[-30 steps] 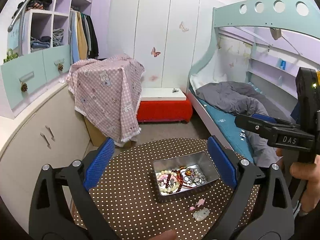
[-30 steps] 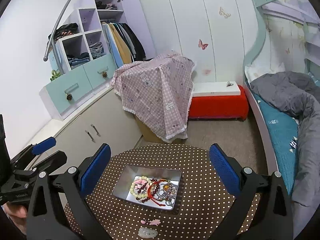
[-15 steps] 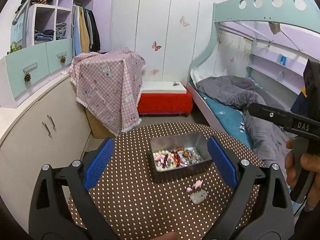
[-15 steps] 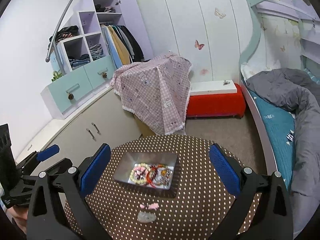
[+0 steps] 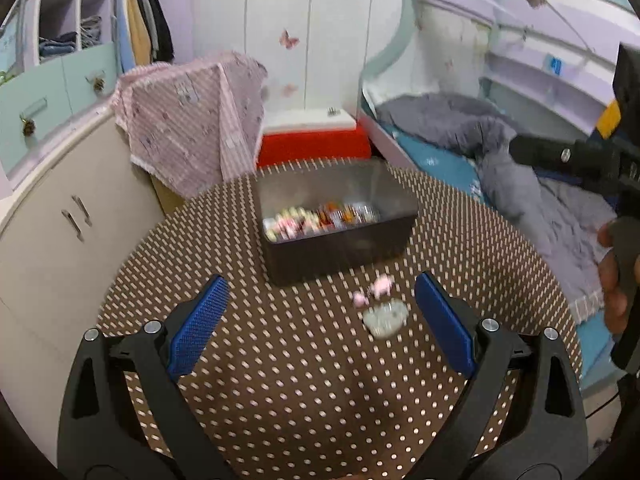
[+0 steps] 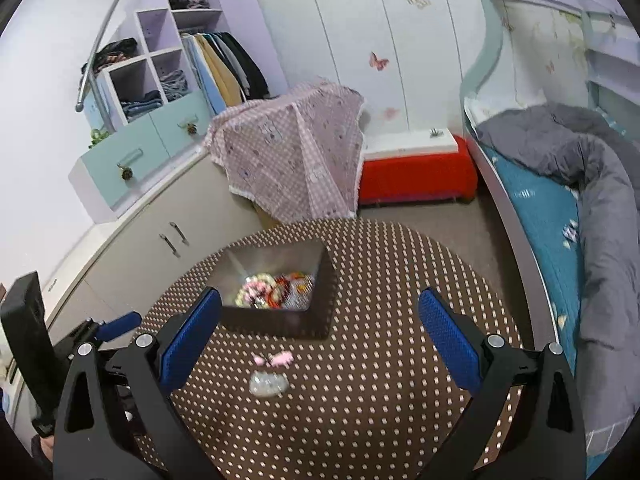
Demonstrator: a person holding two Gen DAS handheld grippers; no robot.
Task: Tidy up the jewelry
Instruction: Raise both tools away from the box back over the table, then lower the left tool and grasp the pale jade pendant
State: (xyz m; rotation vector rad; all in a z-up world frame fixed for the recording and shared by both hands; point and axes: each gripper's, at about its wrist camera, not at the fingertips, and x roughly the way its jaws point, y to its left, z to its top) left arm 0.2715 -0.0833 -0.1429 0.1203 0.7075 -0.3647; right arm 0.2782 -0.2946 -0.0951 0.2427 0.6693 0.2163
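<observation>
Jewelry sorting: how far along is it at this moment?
Mostly done: bracelets and beads already lie in the metal tin. In hand: nothing; the left gripper and right gripper are both open above the dotted table. Left: the pink piece and the pale piece beside the tin.

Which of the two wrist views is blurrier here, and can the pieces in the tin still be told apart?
Left wrist view: strong motion smear; polka-dot tablecloth dots streak, tin contents are coloured blobs. Right wrist view: milder blur; beads in the tin partly readable; pink pieces soft. Both fisheye-curved.
</observation>
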